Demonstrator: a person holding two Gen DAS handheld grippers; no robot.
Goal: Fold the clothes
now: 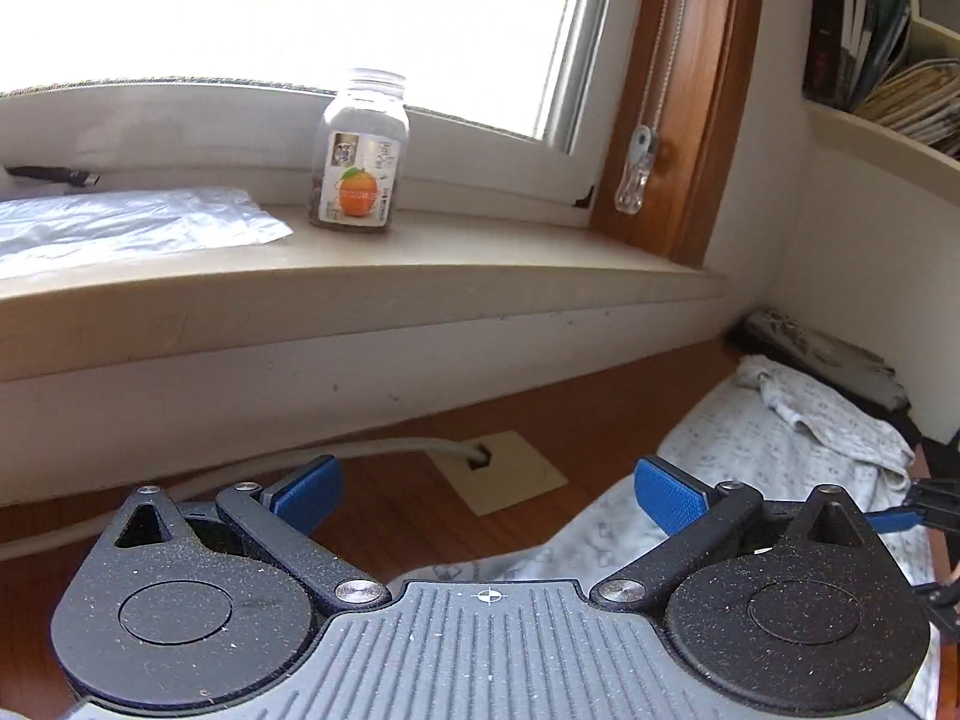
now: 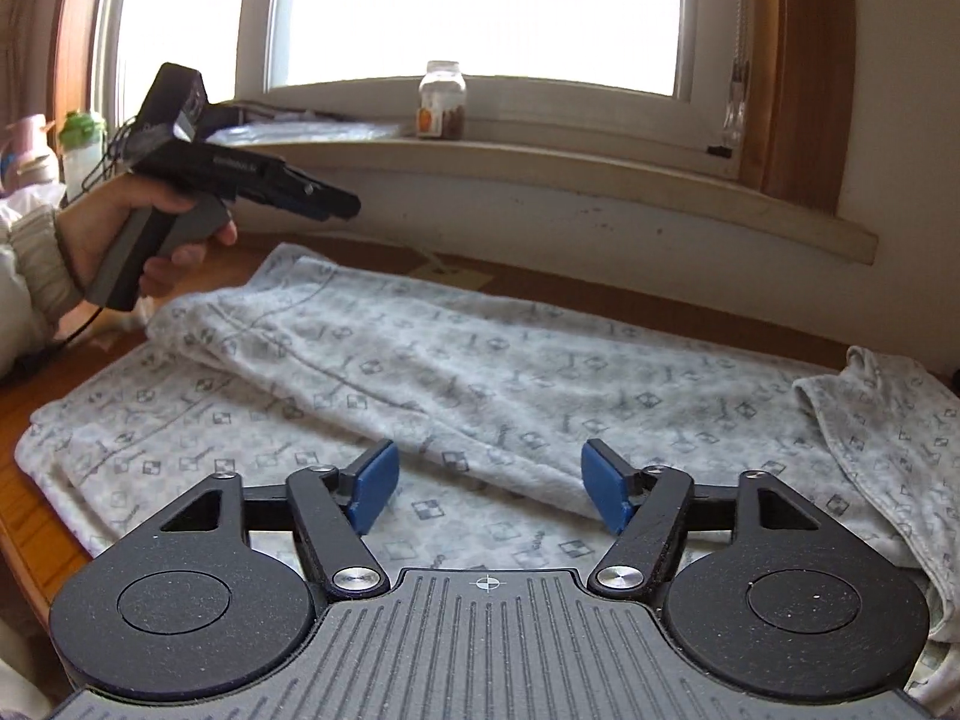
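Garment [image 2: 480, 384] spread to table [image 2: 36, 540] edge, grippers [image 2: 486, 483] clear above

Labelled jar [image 1: 360, 156] and plastic bag [image 1: 132, 222] on windowsill [image 1: 480, 264].

We are seeing daylight pouring in from the window [image 2: 480, 6] at the far side, and its pane is blowing out to plain white in both views. The jar [image 1: 360, 156] on the sill [image 1: 420, 252] is standing backlit; in the right wrist view it is reading dark. The wall below the sill is lying in soft shade. The patterned garment [image 2: 480, 384] is catching even, gentle light, with faint shadows sitting under its folds. Straight lines are bending strongly toward the edges, and the corners are going dark. Far detail is looking slightly soft.
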